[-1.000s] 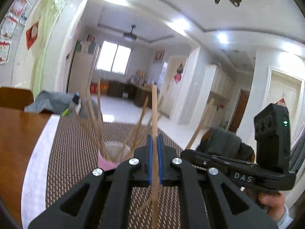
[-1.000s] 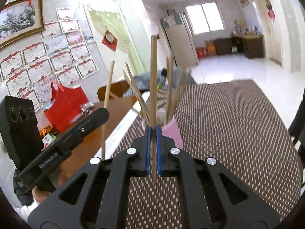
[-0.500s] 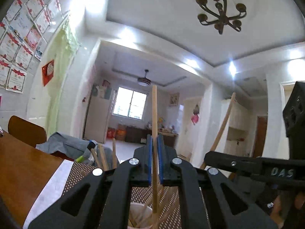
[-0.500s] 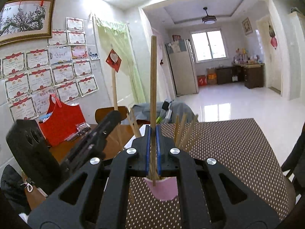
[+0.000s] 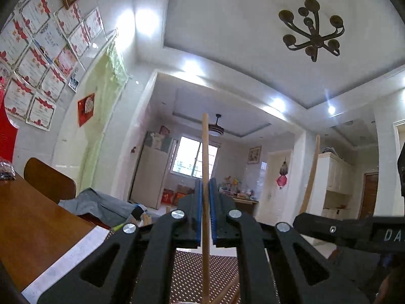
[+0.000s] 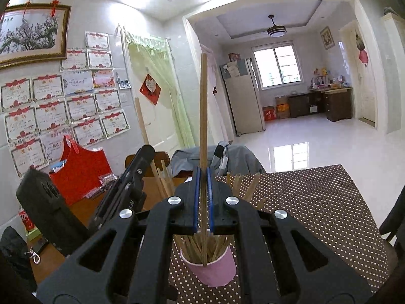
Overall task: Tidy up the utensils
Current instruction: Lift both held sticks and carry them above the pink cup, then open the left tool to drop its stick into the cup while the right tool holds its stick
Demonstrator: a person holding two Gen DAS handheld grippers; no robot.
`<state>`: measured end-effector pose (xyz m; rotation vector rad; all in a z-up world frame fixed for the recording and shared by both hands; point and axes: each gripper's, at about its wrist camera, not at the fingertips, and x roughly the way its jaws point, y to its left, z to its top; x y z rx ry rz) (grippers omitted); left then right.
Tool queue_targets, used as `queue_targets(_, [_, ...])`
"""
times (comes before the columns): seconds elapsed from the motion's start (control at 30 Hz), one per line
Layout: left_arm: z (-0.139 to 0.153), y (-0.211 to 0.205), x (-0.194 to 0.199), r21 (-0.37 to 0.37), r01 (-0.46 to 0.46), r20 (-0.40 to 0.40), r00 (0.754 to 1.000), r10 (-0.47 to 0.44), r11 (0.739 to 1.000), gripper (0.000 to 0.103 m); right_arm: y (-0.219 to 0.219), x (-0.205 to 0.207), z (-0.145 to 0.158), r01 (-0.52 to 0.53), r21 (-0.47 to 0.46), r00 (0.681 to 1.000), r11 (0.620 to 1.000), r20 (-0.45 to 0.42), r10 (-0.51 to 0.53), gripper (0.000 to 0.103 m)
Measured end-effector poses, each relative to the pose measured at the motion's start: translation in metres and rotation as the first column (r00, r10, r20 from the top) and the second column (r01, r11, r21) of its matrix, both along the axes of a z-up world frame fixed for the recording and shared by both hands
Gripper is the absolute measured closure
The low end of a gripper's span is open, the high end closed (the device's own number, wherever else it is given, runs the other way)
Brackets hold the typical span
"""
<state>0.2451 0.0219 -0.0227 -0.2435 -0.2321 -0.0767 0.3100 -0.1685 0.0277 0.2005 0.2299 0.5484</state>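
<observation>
Left wrist view: the left gripper (image 5: 205, 211), its blue ribbed pads closed narrowly on a slim, round wooden chopstick (image 5: 205, 167), holds it upright above the dotted brown placemat (image 5: 192, 273). The right gripper (image 5: 354, 230) shows as a matte black bar with another stick rising behind it.

Right wrist view: the right gripper (image 6: 203, 195) pinches its own chopstick (image 6: 203, 116), the lower tip inside the pink paper cup (image 6: 210, 268), which is packed with chopsticks on the placemat (image 6: 316, 215). Only this view shows the cup.

Chopsticks (image 6: 200, 247) in cup (image 6: 211, 269); cup on mat (image 6: 316, 202).
</observation>
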Motion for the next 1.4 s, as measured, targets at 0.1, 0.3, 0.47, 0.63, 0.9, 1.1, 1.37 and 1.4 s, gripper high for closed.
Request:
queue_targets(0.1, [-0.003, -0.006, 0.003, 0.025, -0.024, 0.012, 1.000, 0.024, 0.999, 0.097, 0.000, 0.003, -0.002, -0.009, 0.010, 1.000, 1.000, 0.000, 0.009, 0.097])
queue_targets(0.3, [-0.014, -0.013, 0.009, 0.053, -0.030, -0.018, 0.999, 0.031, 0.998, 0.097, 0.005, 0.008, -0.005, -0.013, -0.003, 1.000, 1.000, -0.010, 0.013, 0.097])
queue_targets(0.47, [-0.019, -0.016, 0.009, 0.079, -0.042, -0.026, 0.999, 0.044, 0.996, 0.097, 0.010, 0.012, -0.009, -0.010, -0.020, 1.000, 1.000, -0.028, 0.009, 0.097])
queue_targets(0.63, [-0.025, -0.015, 0.009, 0.092, -0.057, -0.036, 0.998, 0.061, 0.994, 0.097, 0.014, 0.017, -0.014, -0.011, -0.034, 0.999, 0.999, -0.053, 0.009, 0.097])
queue_targets(0.9, [-0.021, -0.011, 0.010, 0.078, -0.029, -0.105, 0.994, 0.037, 0.996, 0.073, 0.018, 0.020, -0.020, -0.021, -0.048, 0.996, 0.999, -0.084, 0.017, 0.097])
queue_targets(1.1, [-0.013, -0.006, 0.002, 0.086, -0.018, -0.151, 0.988, 0.030, 0.996, 0.068, 0.021, 0.018, -0.023, -0.023, -0.052, 0.995, 0.998, -0.095, 0.018, 0.097])
queue_targets(1.37, [-0.002, 0.012, -0.009, 0.093, -0.051, -0.254, 0.965, 0.073, 0.994, 0.055, 0.029, 0.012, -0.032, -0.009, -0.082, 0.994, 0.997, -0.109, 0.000, 0.097])
queue_targets(1.4, [-0.001, 0.014, -0.011, 0.097, -0.058, -0.265, 0.961, 0.082, 0.994, 0.053, 0.031, 0.012, -0.033, -0.005, -0.092, 0.994, 0.996, -0.110, -0.005, 0.097])
